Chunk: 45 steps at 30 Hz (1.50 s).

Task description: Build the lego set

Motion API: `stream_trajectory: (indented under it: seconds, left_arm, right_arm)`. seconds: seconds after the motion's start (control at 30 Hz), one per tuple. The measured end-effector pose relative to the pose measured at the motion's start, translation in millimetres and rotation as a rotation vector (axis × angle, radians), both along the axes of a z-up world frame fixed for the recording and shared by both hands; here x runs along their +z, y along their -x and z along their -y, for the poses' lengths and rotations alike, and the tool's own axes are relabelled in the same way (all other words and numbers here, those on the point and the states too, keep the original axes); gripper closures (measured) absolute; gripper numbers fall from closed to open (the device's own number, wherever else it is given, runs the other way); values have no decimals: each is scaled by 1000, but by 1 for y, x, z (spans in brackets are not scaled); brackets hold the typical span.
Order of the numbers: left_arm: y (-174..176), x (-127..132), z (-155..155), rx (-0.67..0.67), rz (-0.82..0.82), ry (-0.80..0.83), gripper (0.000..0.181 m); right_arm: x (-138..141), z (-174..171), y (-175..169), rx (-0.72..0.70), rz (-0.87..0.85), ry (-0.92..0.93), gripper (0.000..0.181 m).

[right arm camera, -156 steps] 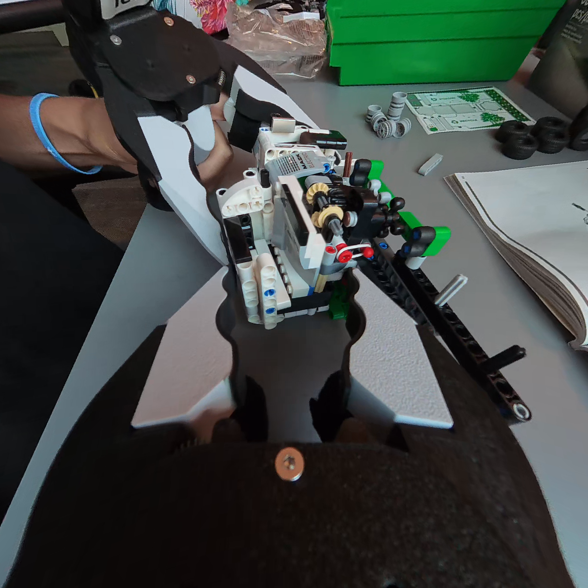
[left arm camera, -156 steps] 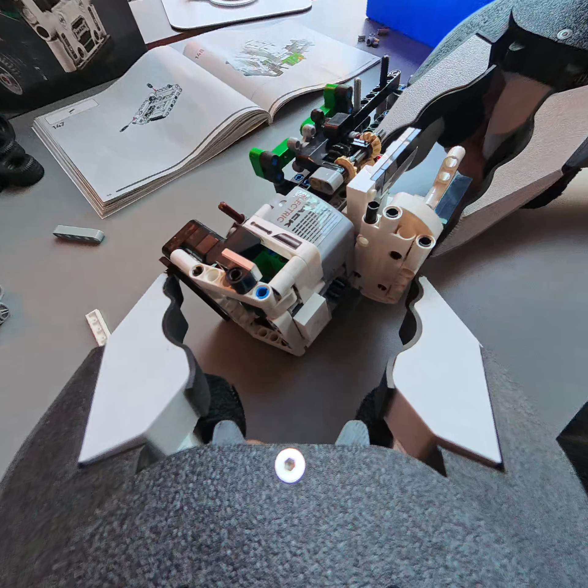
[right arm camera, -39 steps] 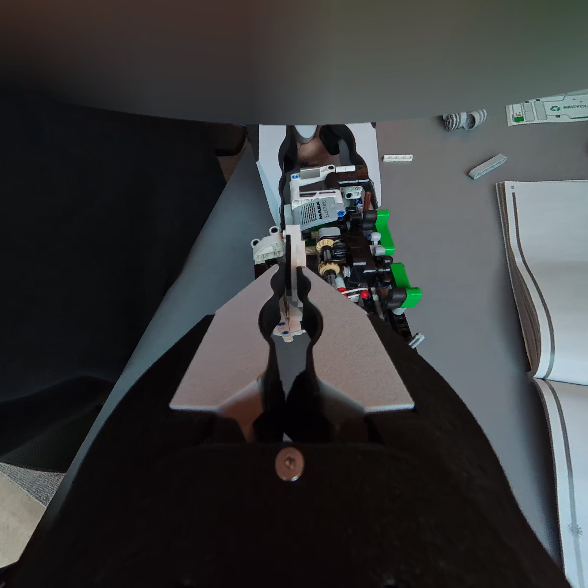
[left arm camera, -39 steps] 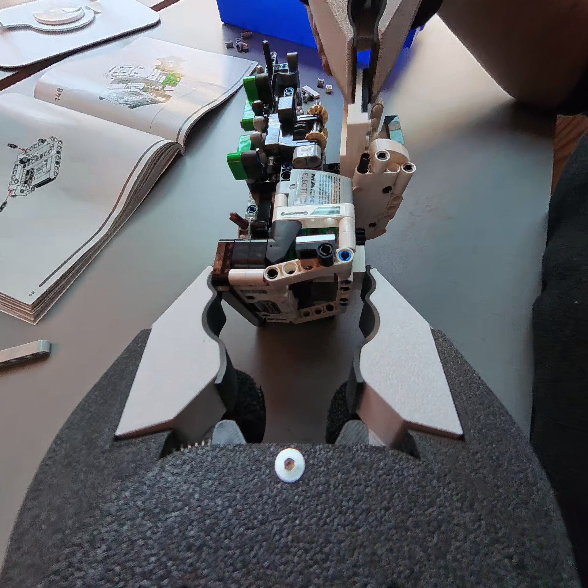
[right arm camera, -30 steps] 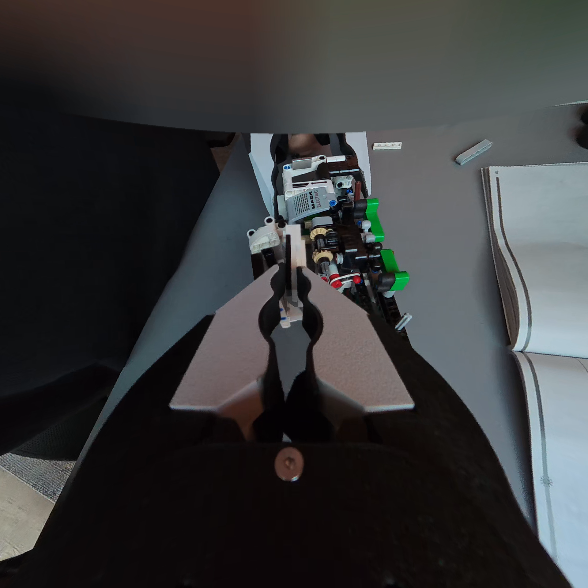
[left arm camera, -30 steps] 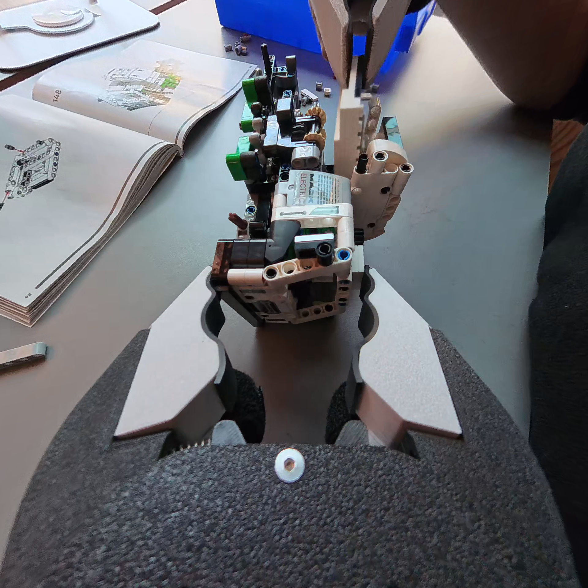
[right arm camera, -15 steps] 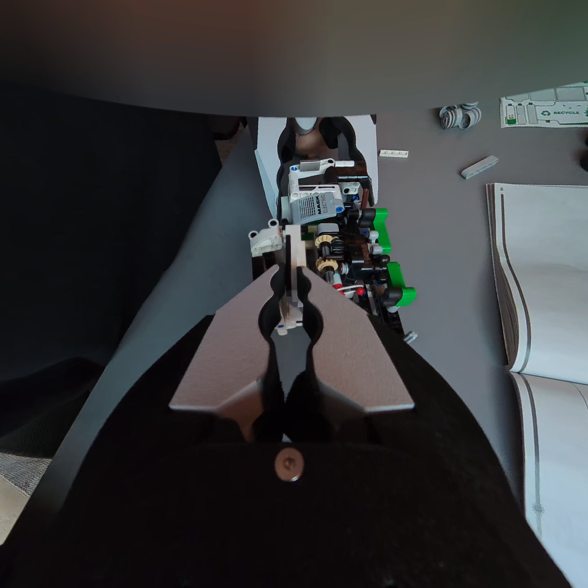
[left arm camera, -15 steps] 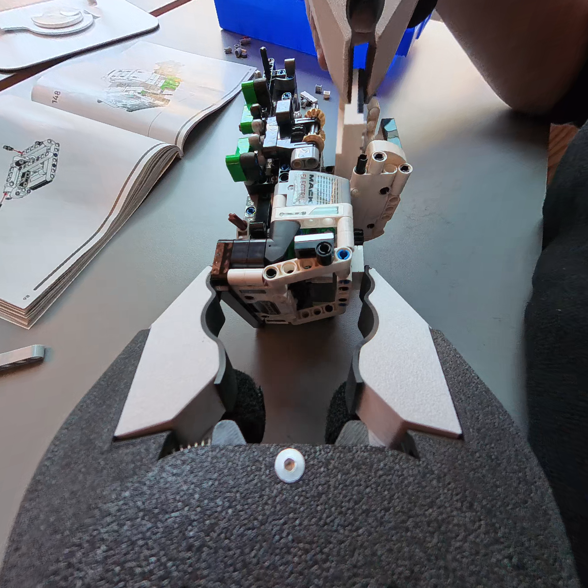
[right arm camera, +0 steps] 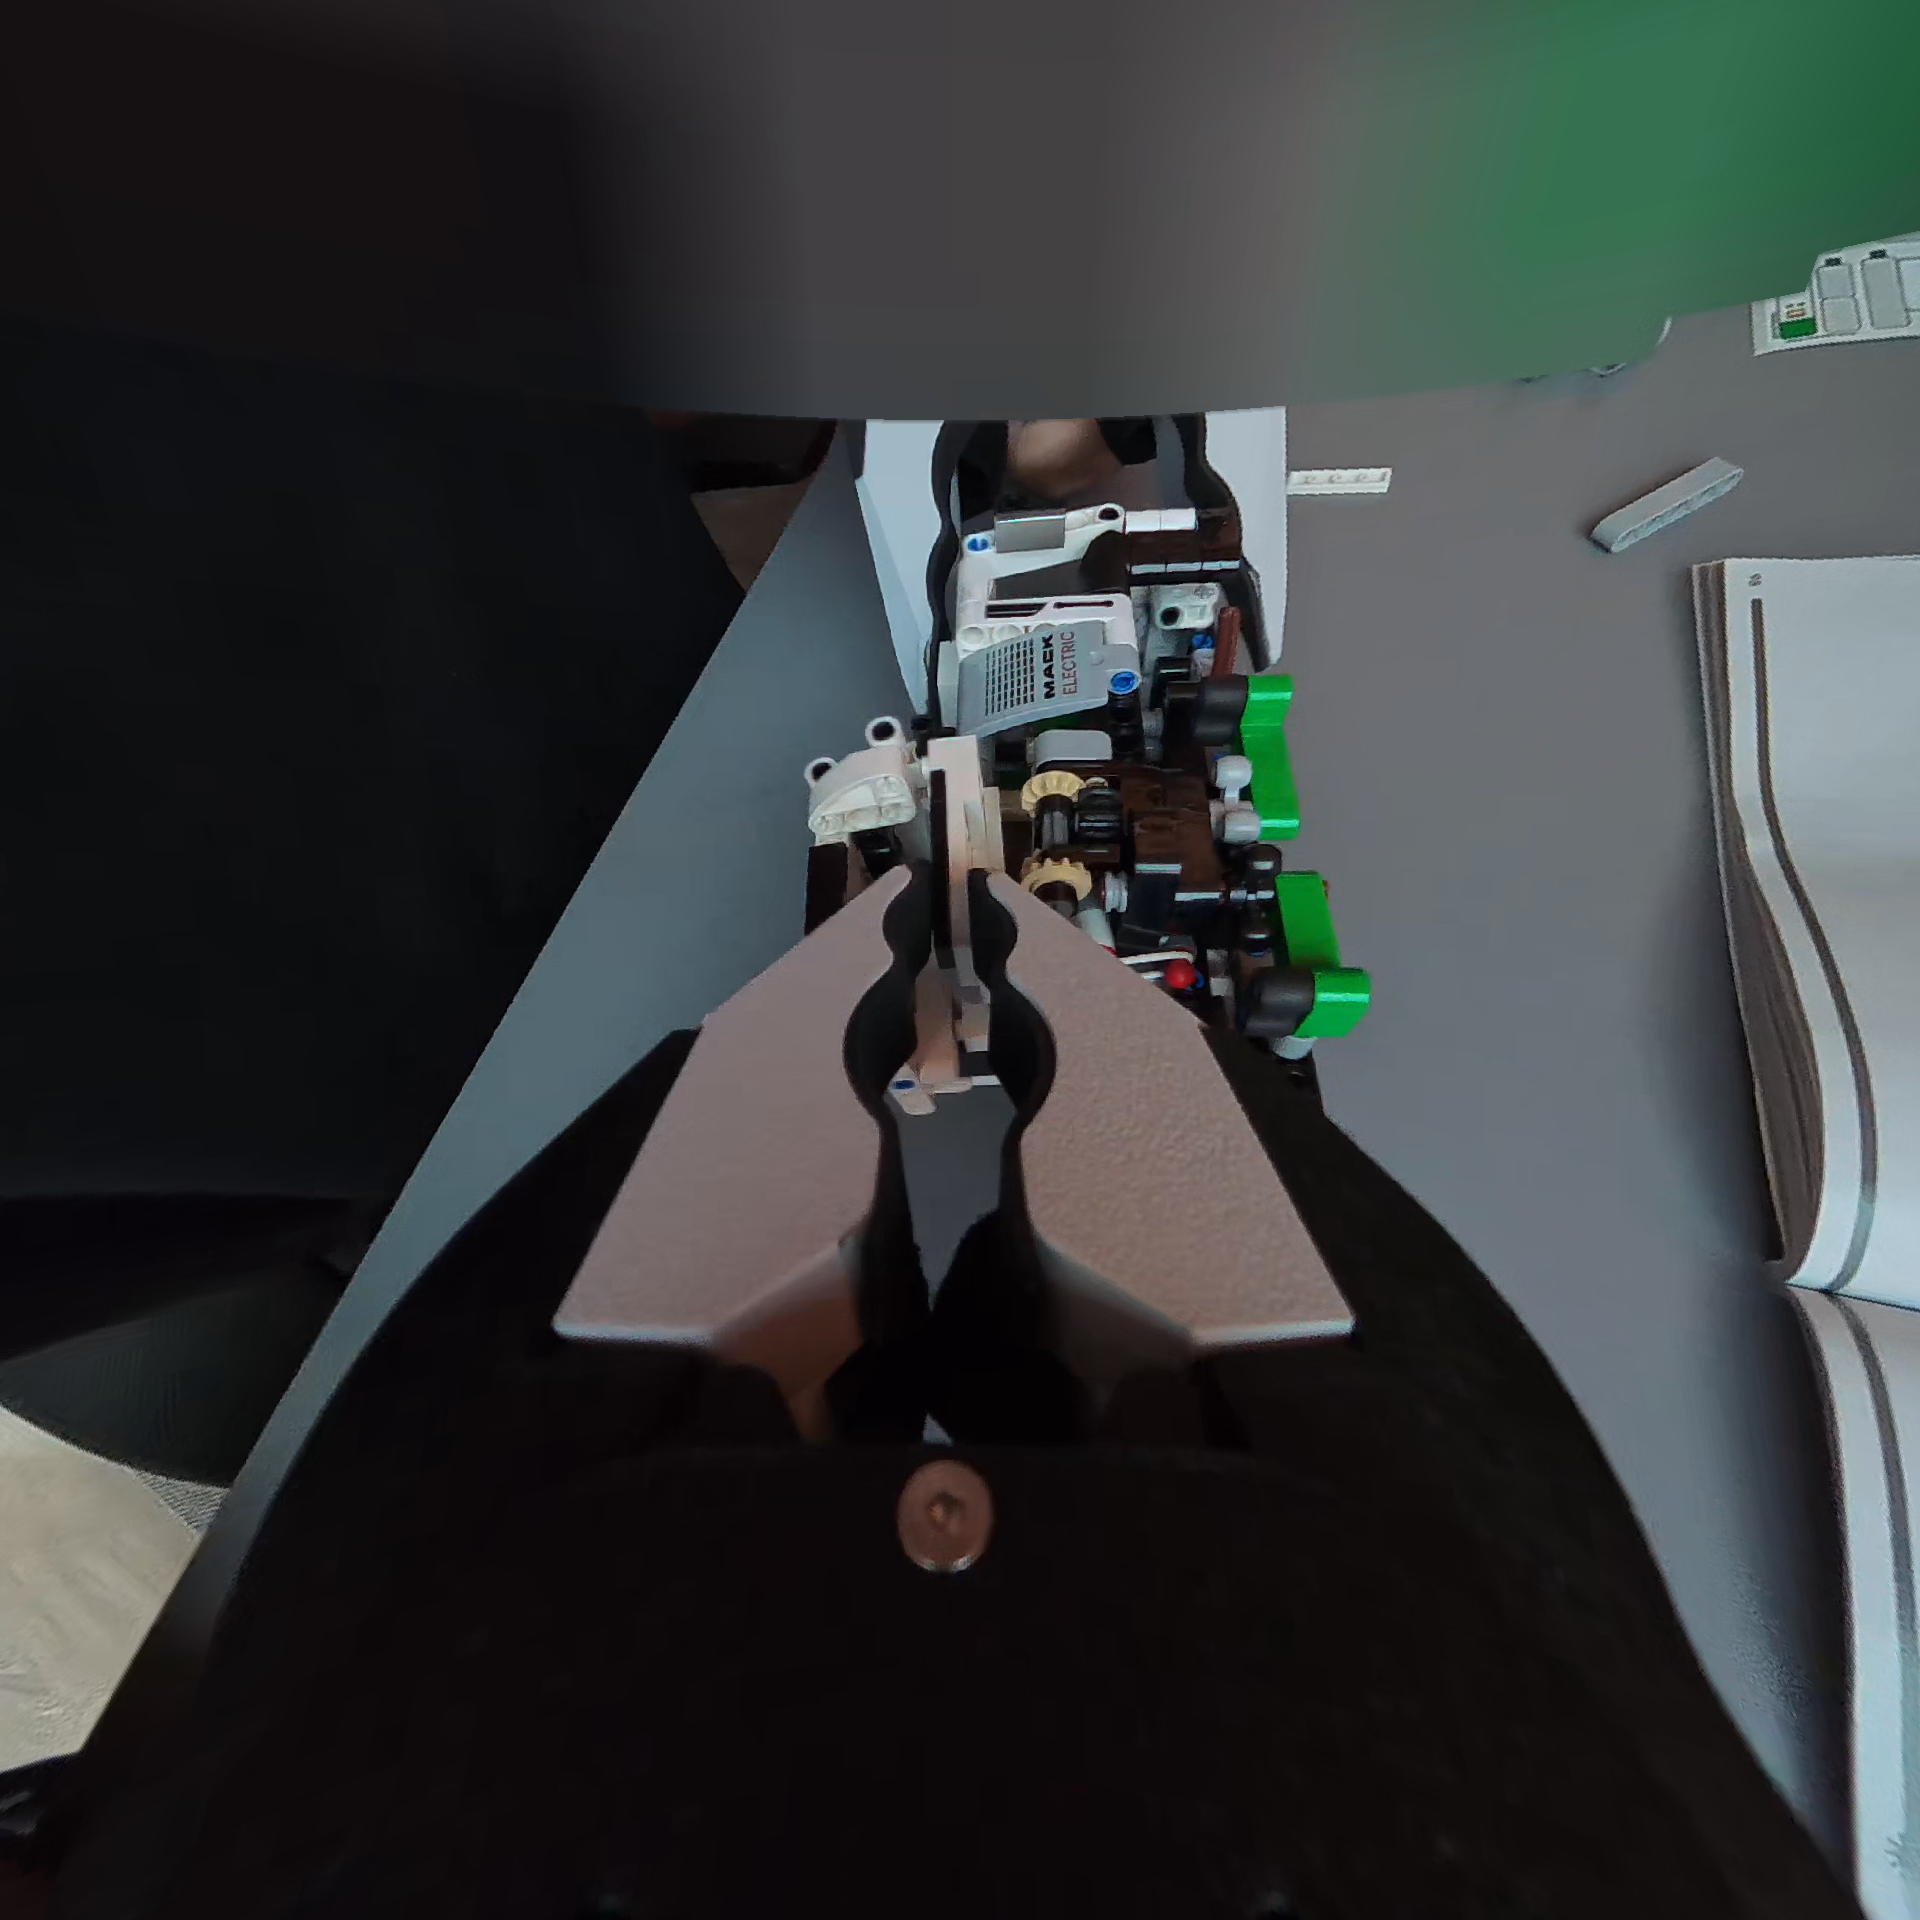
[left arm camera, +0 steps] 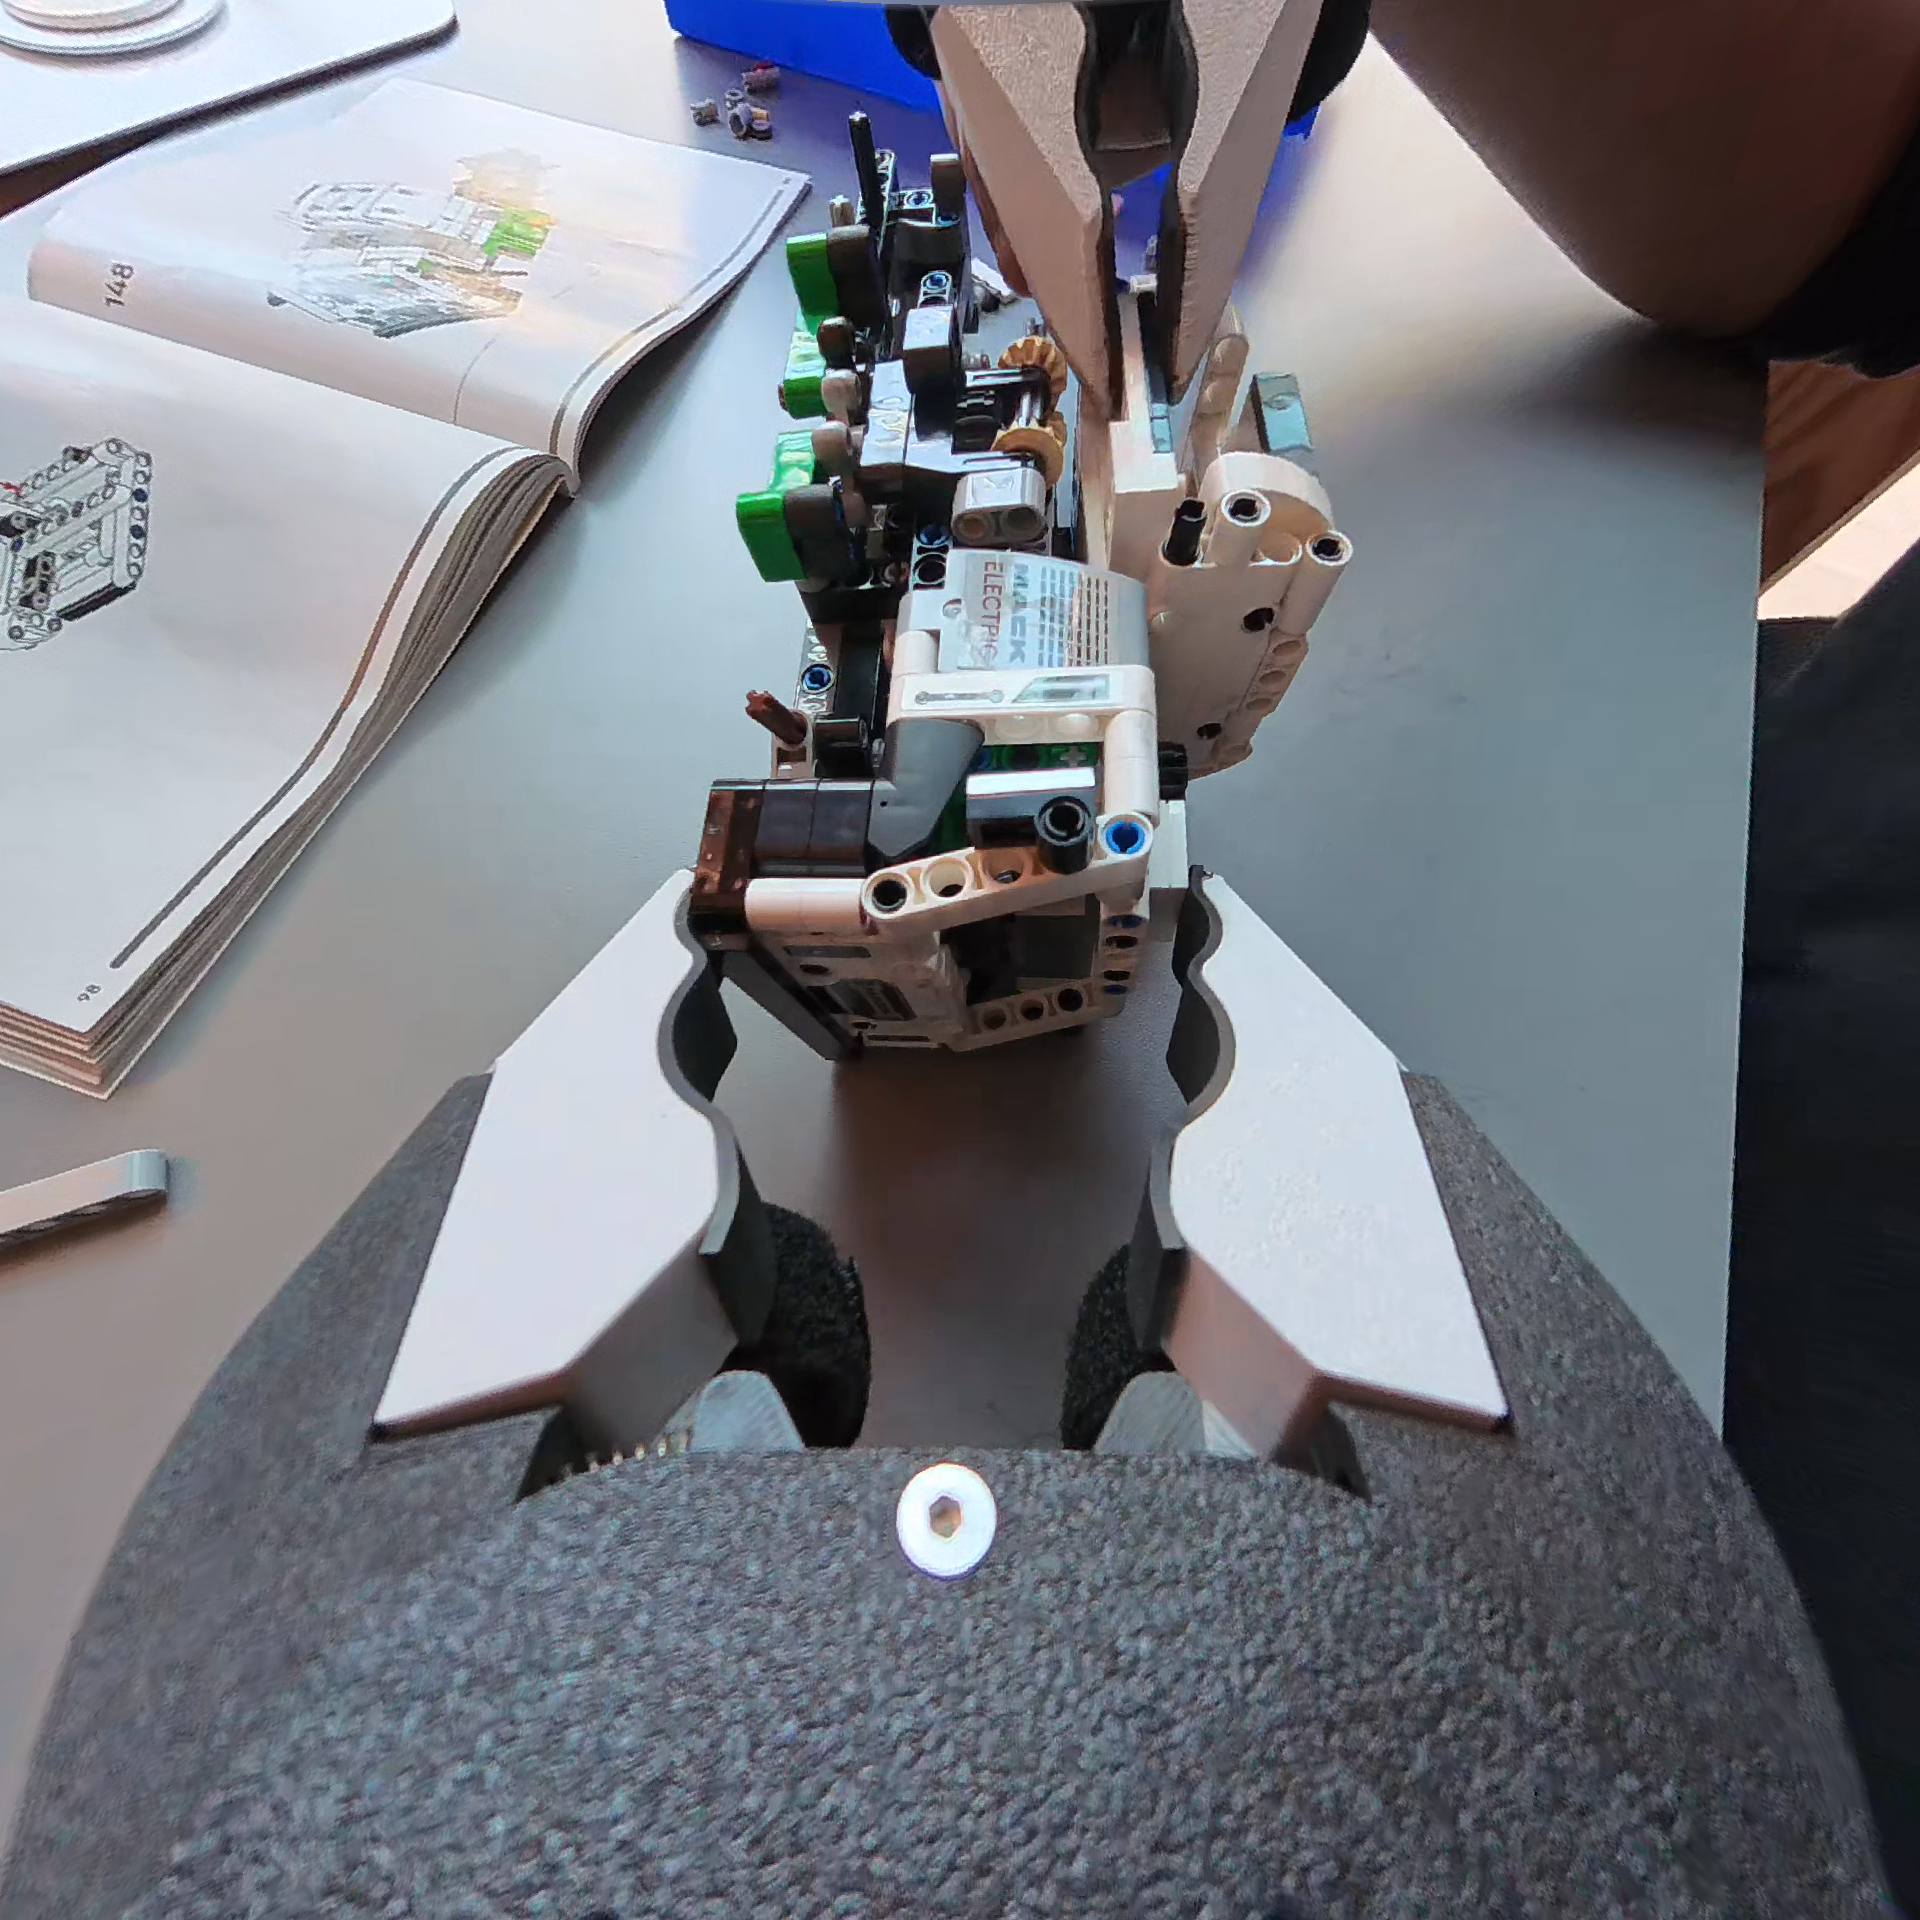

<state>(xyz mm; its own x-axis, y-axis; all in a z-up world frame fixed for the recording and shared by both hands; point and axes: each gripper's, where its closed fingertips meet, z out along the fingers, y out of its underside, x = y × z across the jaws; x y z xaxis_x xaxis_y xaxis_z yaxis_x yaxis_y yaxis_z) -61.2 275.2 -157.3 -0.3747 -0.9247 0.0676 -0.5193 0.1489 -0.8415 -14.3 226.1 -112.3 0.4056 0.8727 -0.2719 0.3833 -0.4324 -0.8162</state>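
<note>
Two grippers are holding the lego model (left arm camera: 977, 727) on the table (left arm camera: 1455, 831): left gripper (left arm camera: 940, 914) clamping its near end, right gripper (right arm camera: 951, 883) pinching its white side panel (right arm camera: 956, 821).

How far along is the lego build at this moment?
Partly built: the model already has gears, green pieces and a white cab. In hand: the left gripper braces its end, and the right gripper pinches a white panel. Left: a loose grey beam; wheels unfitted.
</note>
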Motion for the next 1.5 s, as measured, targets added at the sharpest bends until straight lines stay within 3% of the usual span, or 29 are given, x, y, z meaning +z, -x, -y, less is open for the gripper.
stream_trajectory:
  seconds: [0.2, 0.33, 0.47, 0.57, 0.63, 0.73, 0.8, 0.93, 1.0, 1.17, 1.33, 1.5]
  left_arm:
    - [0, -1, 1, 14, -4, -5, 97]
    - [4, 1, -5, 97, -14, 9, 95]
    - [13, 29, -14, 214, 63, -114, 90]
    - [9, 57, 10, 185, 127, -198, 96]
    - [-1, 62, 37, 127, 123, -184, 103]
    - [-20, 52, 58, 98, 84, -179, 106]
    - [-30, 46, 54, 134, 74, -227, 108]
    - [-33, 52, 58, 110, 70, -237, 139]
    - [-32, 59, 62, 99, 98, -221, 138]
    - [-32, 37, 63, 76, -31, -209, 137]
    - [-32, 37, 60, 80, -54, -194, 142]
    - [-32, 37, 60, 56, -70, -191, 142]
  right_arm:
    - [0, 3, 2, 8, -30, 21, 176]
    - [1, 2, 3, -3, -53, 51, 176]
    - [0, 2, 3, -16, -39, 47, 176]
    - [0, 3, 4, -17, -40, 41, 176]
    - [0, 3, 4, -20, -44, 33, 176]
    - [1, 3, 5, -22, -48, 17, 176]
    - [1, 4, 5, -19, -55, 9, 176]
    - [1, 5, 7, -20, -69, 34, 176]
    - [0, 6, 8, -21, -62, 30, 175]
    - [1, 5, 8, -19, -65, -1, 175]
    - [0, 6, 7, -20, -47, -26, 176]
    - [18, 13, -14, -125, -23, -129, 158]
